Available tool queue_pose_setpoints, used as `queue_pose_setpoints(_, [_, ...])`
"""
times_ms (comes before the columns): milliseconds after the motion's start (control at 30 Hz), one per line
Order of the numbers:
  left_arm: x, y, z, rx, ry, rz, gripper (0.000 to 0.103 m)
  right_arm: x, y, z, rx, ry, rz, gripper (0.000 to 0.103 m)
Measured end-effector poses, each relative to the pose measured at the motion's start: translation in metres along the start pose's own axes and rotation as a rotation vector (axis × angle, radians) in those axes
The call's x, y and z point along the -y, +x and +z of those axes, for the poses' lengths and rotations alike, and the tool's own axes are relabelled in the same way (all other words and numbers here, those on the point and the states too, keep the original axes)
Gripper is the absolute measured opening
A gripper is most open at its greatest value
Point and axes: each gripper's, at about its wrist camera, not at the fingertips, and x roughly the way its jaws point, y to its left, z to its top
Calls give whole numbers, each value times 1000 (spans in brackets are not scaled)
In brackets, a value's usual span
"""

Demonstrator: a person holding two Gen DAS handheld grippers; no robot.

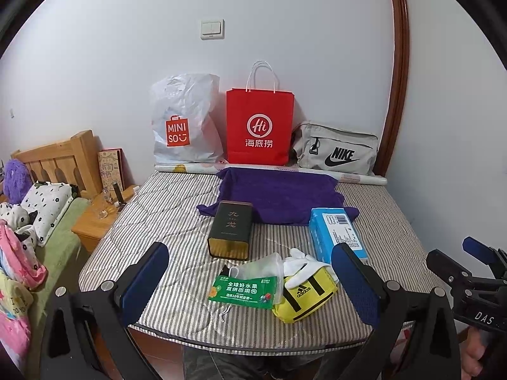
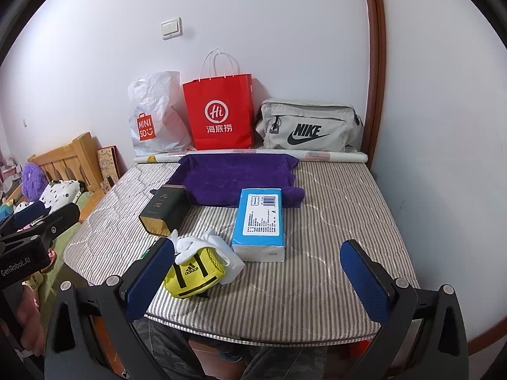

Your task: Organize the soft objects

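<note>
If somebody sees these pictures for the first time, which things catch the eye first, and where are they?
The red paper bag stands against the back wall, between a white Miniso bag and a grey Nike bag. In front of them a purple towel lies spread on the striped mattress. Nearer the front edge lie a yellow Adidas pouch and a blue tissue pack, with both open grippers, left and right, above that edge.

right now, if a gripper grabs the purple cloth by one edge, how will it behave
The purple cloth lies flat with rumpled corners, so it would probably hang limp and drape. It looks light. The dark box appears to overlap its front-left corner, so lifting there might nudge that box.
</note>
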Motion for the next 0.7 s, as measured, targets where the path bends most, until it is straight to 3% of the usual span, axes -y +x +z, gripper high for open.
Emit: queue_pose_setpoints(700, [1, -2, -2, -9, 9, 0, 103, 1, 0, -2, -4, 2, -2, 103])
